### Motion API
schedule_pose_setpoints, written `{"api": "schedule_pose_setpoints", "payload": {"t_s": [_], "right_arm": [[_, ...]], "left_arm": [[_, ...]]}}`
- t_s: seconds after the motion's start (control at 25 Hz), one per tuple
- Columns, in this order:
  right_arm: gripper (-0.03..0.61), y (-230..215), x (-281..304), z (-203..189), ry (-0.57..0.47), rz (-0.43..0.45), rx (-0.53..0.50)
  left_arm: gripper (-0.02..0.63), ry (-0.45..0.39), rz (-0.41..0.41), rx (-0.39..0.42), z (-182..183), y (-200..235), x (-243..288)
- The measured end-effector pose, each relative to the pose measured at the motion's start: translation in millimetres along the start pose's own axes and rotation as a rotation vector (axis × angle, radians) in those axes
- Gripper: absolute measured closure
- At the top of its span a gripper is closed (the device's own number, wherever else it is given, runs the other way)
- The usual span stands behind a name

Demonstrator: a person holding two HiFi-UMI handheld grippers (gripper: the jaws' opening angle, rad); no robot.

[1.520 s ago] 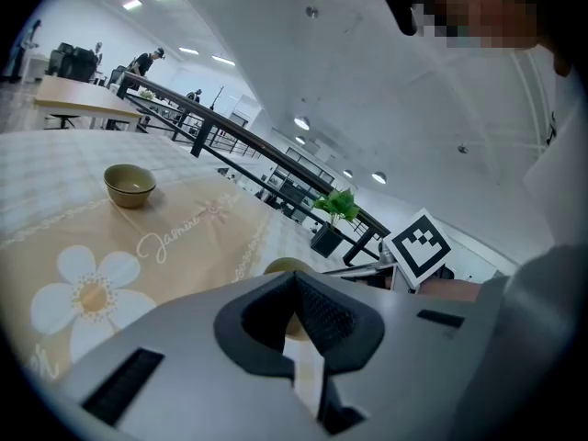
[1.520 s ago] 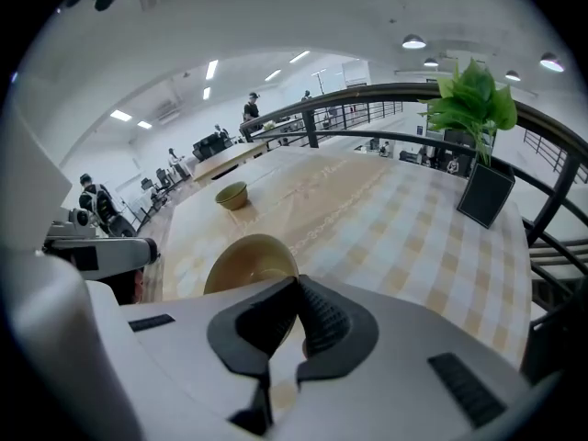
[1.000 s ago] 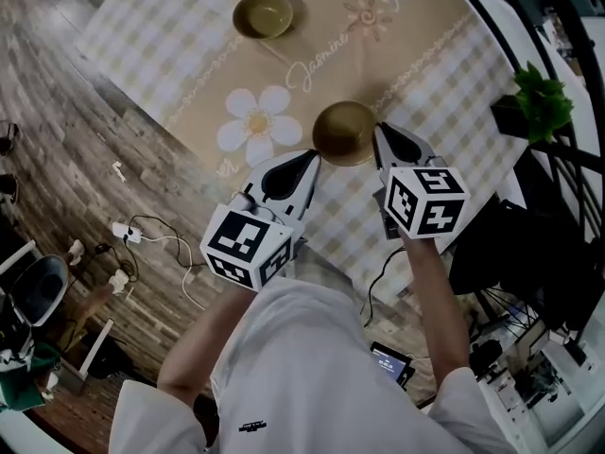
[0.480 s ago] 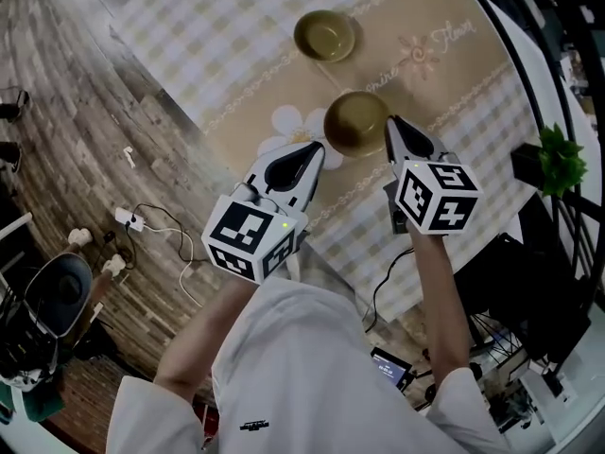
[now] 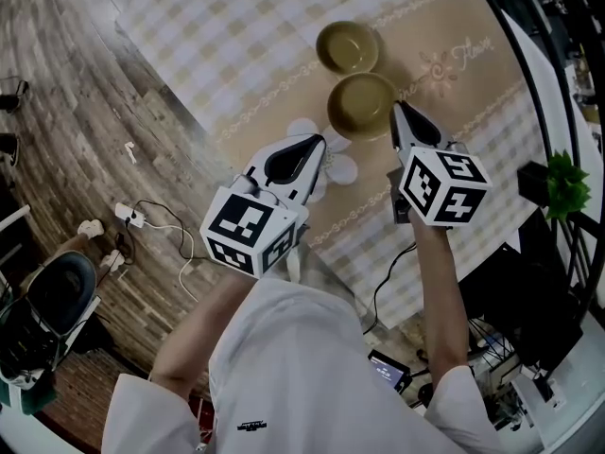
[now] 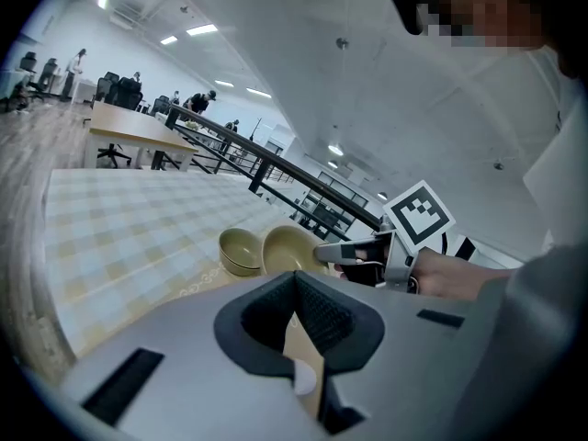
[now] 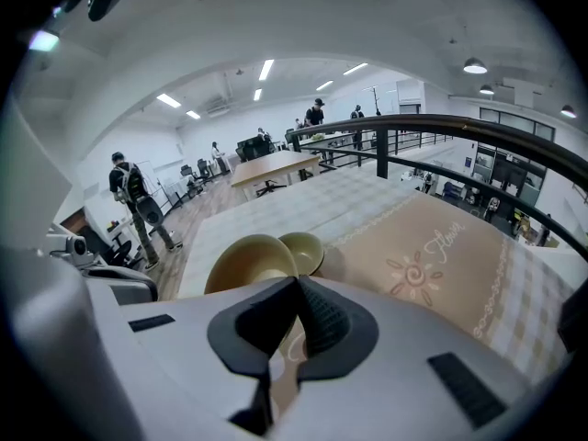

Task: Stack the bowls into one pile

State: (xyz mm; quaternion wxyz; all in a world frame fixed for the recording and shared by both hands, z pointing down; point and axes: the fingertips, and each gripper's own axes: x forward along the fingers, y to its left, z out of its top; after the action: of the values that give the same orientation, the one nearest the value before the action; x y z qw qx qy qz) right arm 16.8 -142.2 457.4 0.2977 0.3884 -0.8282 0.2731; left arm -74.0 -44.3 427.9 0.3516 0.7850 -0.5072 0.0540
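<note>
Not stacked yet. The right gripper [image 5: 401, 113] has its jaws pinched on the rim of one bowl [image 5: 359, 105], held just beside the other bowl [image 5: 346, 47], which sits at its 11 o'clock on the table [image 5: 236, 26]. The left gripper [image 5: 317, 142] has its jaws together, empty. Setting one bowl inside the other remains. The pinch point is hidden by the jaws.

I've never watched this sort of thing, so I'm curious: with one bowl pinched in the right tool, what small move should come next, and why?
Probably shift the held bowl forward until it is over the far bowl, then lower it in. The right tool is clamped on its rim, and the held bowl is beside the far bowl, not yet above it.
</note>
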Motion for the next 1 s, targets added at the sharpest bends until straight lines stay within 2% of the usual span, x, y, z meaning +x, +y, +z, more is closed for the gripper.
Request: {"api": "schedule_pose_setpoints", "payload": {"t_s": [0.64, 1.0], "right_arm": [[0.54, -2.4, 61.9, 41.6, -0.029, -0.033, -0.004], [0.54, -11.3, 92.8, 43.6, -0.036, -0.075, 0.003]], "left_arm": [[0.597, -0.007, 0.024, -0.009, 21.5, 50.4, 24.7], [0.597, -0.002, 0.037, -0.034, 17.8, 69.3, 38.9]]}}
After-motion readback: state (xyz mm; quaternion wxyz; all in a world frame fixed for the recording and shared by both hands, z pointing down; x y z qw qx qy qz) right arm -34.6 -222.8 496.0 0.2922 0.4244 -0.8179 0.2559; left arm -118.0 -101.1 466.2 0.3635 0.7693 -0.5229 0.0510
